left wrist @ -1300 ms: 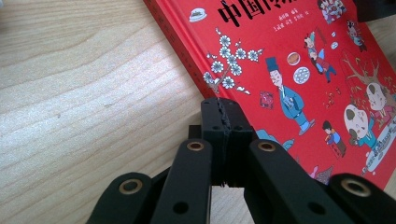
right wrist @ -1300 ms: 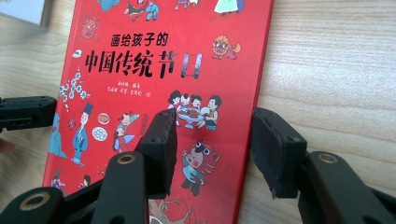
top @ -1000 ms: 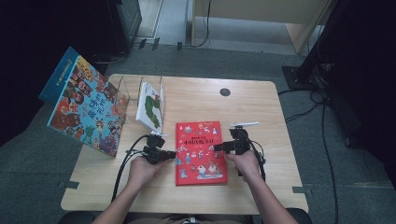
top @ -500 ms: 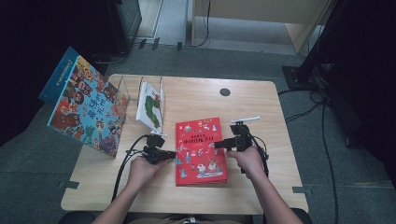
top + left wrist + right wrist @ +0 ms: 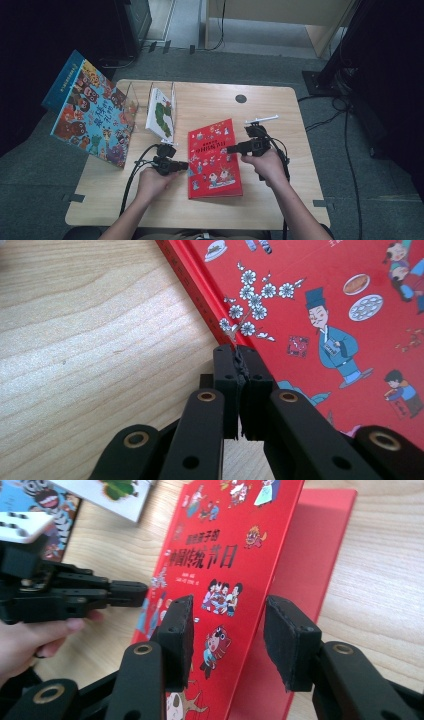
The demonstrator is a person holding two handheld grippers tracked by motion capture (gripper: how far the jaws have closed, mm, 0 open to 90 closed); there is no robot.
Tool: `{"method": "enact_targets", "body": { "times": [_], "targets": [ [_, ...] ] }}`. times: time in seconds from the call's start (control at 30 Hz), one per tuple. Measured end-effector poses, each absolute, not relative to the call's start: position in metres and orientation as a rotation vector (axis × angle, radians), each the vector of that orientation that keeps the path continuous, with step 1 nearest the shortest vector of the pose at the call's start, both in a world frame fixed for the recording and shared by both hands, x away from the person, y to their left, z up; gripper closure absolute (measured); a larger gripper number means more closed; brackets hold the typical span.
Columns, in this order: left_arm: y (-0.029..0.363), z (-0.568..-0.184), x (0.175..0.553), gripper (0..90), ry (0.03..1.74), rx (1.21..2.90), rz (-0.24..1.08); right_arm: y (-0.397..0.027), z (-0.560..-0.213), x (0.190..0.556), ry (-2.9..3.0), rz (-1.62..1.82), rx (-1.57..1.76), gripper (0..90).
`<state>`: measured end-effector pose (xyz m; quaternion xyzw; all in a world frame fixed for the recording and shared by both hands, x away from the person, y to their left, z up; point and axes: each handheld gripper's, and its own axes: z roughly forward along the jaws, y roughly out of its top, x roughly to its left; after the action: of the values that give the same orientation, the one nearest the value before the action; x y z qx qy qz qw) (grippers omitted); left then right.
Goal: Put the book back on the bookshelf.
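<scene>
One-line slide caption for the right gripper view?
Open right claw straddles the lifted front cover edge of a red illustrated hardcover book on the wooden table; shut left claw at its spine.

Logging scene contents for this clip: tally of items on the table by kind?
Books: 3 (red book, caterpillar book, large colourful book)
Clear book stand: 1
Handheld grippers: 2 (left gripper, right gripper)
Total: 6
</scene>
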<state>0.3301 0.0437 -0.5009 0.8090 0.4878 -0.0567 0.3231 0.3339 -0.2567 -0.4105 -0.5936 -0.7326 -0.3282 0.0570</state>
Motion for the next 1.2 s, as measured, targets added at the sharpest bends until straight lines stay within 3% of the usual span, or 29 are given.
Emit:
{"method": "enact_targets", "body": {
  "times": [0.8, 1.2],
  "targets": [
    [0.046, -0.501, 0.331, 86.7, 1.291, 2.111, -0.174, -0.203, -0.347, 0.346, -2.377, -0.865, -1.637, 63.5],
    [0.047, -0.501, 0.332, 85.5, 1.289, 2.108, -0.182, -0.179, -0.342, 0.355, -2.4, -0.736, -1.61, 62.5]
  ]
}}
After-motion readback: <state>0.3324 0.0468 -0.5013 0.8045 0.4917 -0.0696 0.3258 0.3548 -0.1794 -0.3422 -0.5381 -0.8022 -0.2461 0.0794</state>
